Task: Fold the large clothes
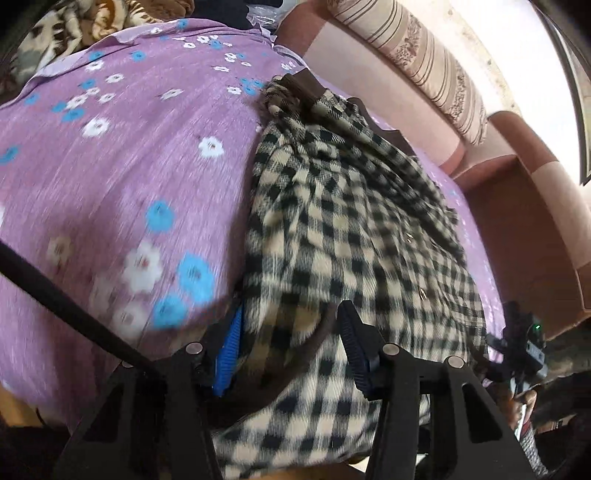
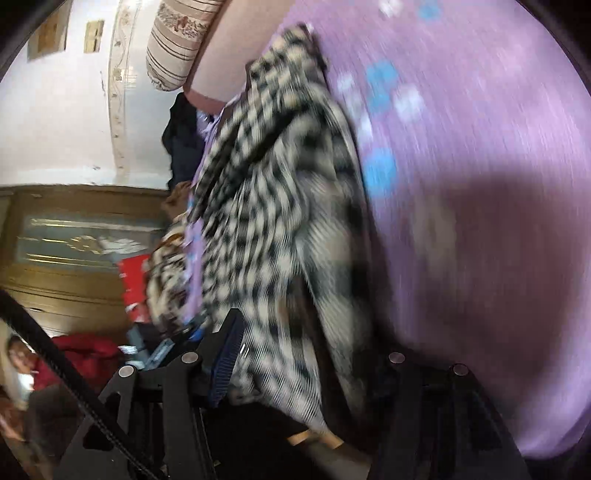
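A large black-and-cream checked garment with a dark brown collar lies in a long bunched strip on a purple flowered bedsheet. My left gripper is shut on the garment's near edge, cloth bunched between its blue-padded fingers. The right gripper shows at the right edge of the left wrist view, beside the garment. In the blurred right wrist view, my right gripper has the checked garment between its fingers, and the sheet lies to the right.
A pink-brown sofa arm and a striped bolster cushion border the bed. A patterned blanket is piled at the far end. A wooden cabinet, red items and a seated person are beyond the bed.
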